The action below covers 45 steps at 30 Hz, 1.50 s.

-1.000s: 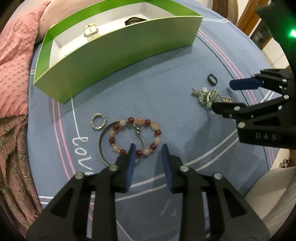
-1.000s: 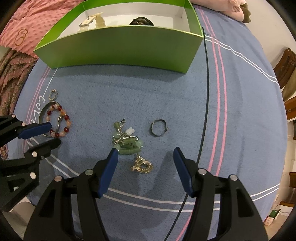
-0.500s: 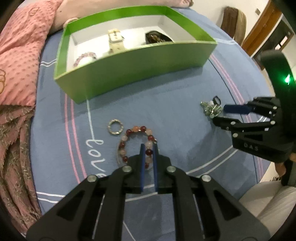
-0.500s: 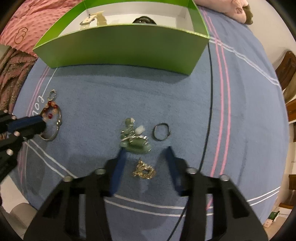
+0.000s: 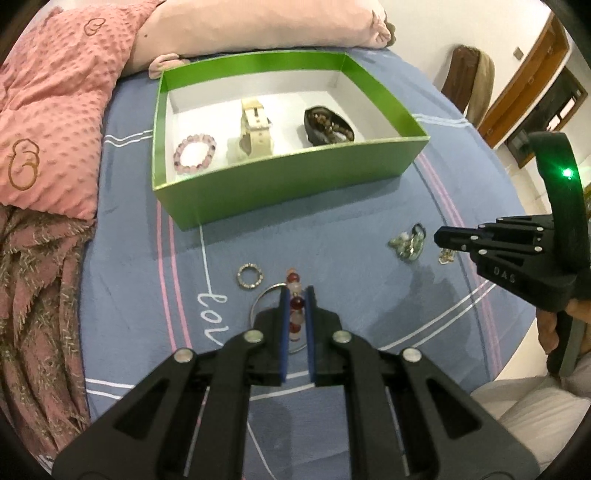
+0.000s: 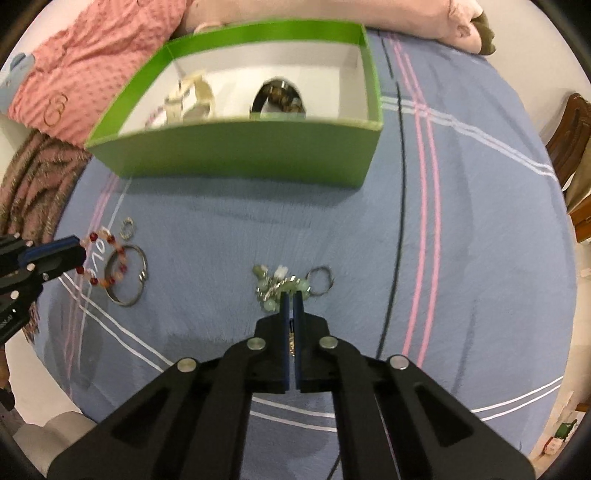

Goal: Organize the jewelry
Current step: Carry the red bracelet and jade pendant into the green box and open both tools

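Note:
My left gripper [image 5: 295, 291] is shut on a red and pink bead bracelet [image 5: 295, 303] and holds it above the blue bedspread; the bracelet also shows in the right wrist view [image 6: 107, 264]. My right gripper [image 6: 291, 295] is shut on a green bead charm bracelet [image 6: 275, 284], lifted off the bed. The green box [image 5: 280, 188] stands beyond, with a pink bead bracelet [image 5: 194, 153], a cream watch [image 5: 255, 129] and a dark bracelet [image 5: 328, 123] inside.
A silver bangle [image 6: 129, 278] and a small sparkly ring [image 5: 251, 276] lie on the bedspread near my left gripper. A thin dark ring [image 6: 320, 278] lies by the green charms. A pink blanket [image 5: 48, 110] and pillow [image 5: 258, 26] border the far left.
Both grippers closed: the left on the red bead bracelet, the right on the green charm bracelet. Both then rose, so the box interior now shows.

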Each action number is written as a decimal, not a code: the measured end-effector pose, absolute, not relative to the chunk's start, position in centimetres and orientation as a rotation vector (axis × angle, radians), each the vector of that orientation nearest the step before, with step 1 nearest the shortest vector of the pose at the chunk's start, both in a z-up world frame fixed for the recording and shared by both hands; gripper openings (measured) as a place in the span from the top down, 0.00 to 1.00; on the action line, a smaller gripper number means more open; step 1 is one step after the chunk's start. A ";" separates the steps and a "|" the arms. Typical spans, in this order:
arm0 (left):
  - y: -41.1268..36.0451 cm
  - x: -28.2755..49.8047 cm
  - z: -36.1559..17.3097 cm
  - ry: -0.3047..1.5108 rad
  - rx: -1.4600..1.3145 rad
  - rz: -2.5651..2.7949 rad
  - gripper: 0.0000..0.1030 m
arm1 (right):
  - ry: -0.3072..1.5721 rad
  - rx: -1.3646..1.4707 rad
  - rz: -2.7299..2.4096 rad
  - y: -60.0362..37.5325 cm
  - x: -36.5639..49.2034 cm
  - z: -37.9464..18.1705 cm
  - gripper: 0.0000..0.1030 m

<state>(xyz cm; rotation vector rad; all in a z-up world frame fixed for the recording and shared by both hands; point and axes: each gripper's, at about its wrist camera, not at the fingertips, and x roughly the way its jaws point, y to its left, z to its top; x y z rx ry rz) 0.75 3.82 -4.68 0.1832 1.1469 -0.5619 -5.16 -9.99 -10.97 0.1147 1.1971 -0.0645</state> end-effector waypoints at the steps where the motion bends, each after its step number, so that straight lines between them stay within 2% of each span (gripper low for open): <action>1: 3.8 0.8 -4.4 1.141 0.174 -0.565 0.93 | 1.190 0.115 -0.067 -10.3 -4.9 -10.6 0.99; 6: 3.7 0.9 -3.9 1.124 0.178 -0.571 0.93 | 1.241 0.070 -0.075 -10.1 -4.0 -11.1 0.96; 7: 3.7 0.9 -3.9 1.127 0.176 -0.571 0.93 | 1.254 0.069 -0.073 -9.8 -3.9 -11.3 0.86; 8: 3.7 1.0 -4.0 1.129 0.173 -0.571 0.93 | 1.260 0.069 -0.068 -9.7 -4.2 -11.7 0.70; 10: 3.7 0.9 -4.0 1.131 0.167 -0.576 0.93 | 1.261 0.046 -0.071 -9.0 -4.2 -12.3 0.48; 18: 3.7 1.0 -4.2 1.134 0.158 -0.574 0.93 | 1.287 0.016 -0.068 -8.1 -2.5 -14.7 0.50; 19: 3.7 1.0 -4.2 1.134 0.157 -0.574 0.93 | 1.284 0.008 -0.075 -8.0 -2.4 -14.7 0.55; 20: 3.7 1.1 -4.2 1.134 0.158 -0.574 0.93 | 1.277 -0.004 -0.080 -8.0 -2.4 -14.6 0.66; 22: 3.7 1.1 -4.2 1.134 0.155 -0.574 0.93 | 1.274 0.018 -0.054 -8.1 -2.3 -14.4 0.72; 27: 3.6 1.1 -4.1 1.128 0.156 -0.575 0.93 | 1.264 0.070 -0.022 -8.8 -2.5 -13.7 0.73; 37: 3.4 2.0 -1.7 1.075 0.160 -0.578 0.93 | 1.108 0.083 0.054 -8.6 -2.8 -5.8 0.73; 45: 3.7 4.0 1.8 0.997 0.152 -0.576 0.93 | 1.048 0.055 0.068 -8.5 -1.4 -3.0 0.73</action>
